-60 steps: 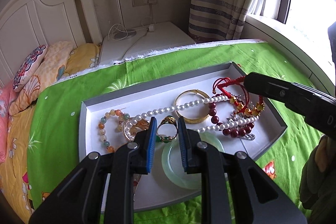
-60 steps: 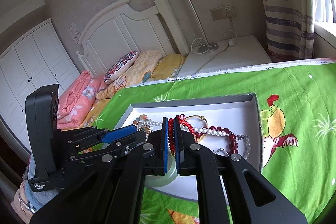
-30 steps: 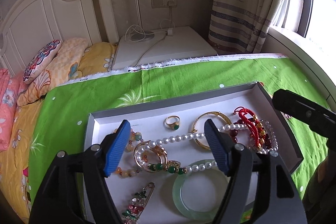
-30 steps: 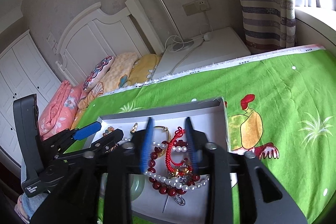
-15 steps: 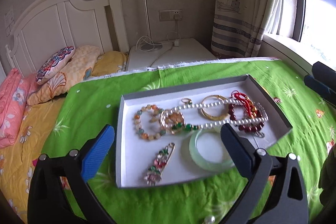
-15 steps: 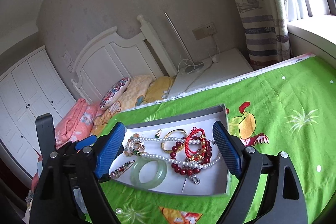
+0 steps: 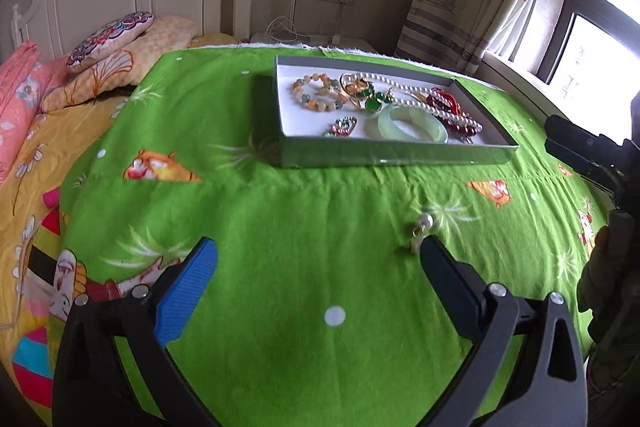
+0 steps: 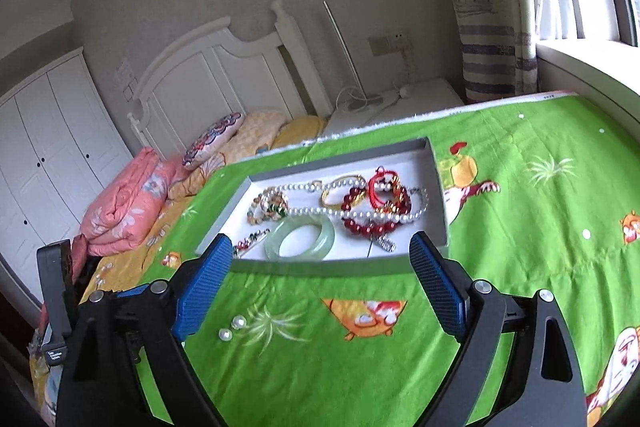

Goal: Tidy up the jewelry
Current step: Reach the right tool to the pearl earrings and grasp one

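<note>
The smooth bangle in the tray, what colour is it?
The translucent bangle is pale jade green, clearest in the right wrist view.

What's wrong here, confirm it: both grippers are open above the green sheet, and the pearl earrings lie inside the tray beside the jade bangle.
The earrings are not in the tray; they lie on the green sheet in front of it, as the right wrist view shows. The jade bangle is in the tray, and the left gripper and right gripper are both open.

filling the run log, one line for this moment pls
left claw open | right claw open | grey jewelry tray full | two pearl earrings on green blanket
</note>
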